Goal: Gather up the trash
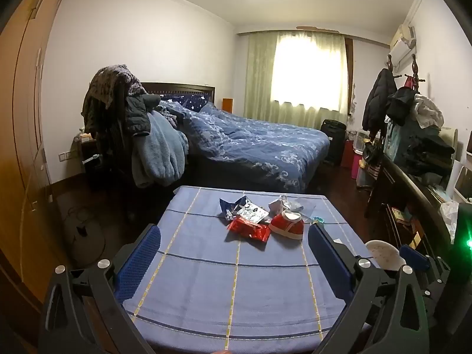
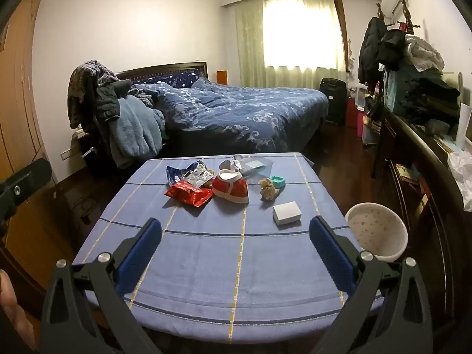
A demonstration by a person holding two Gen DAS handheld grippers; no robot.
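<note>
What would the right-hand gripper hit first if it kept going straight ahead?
Probably the blue tablecloth: the right gripper tilts downward over bare cloth, short of the red slipper. Depth is hard to judge.

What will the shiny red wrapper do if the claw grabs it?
The red wrapper looks like thin, crinkled foil, so it will probably crumple and flop. It seems empty, so likely very light. Its glossy surface might slip between the pads.

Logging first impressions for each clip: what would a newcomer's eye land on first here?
Probably the red wrapper and the small red shoe, lying side by side towards the far end of the blue checked tablecloth among other scraps. Next, the white basket at the table's right edge. Both grippers' jaws stand wide open and empty in the foreground.
</note>
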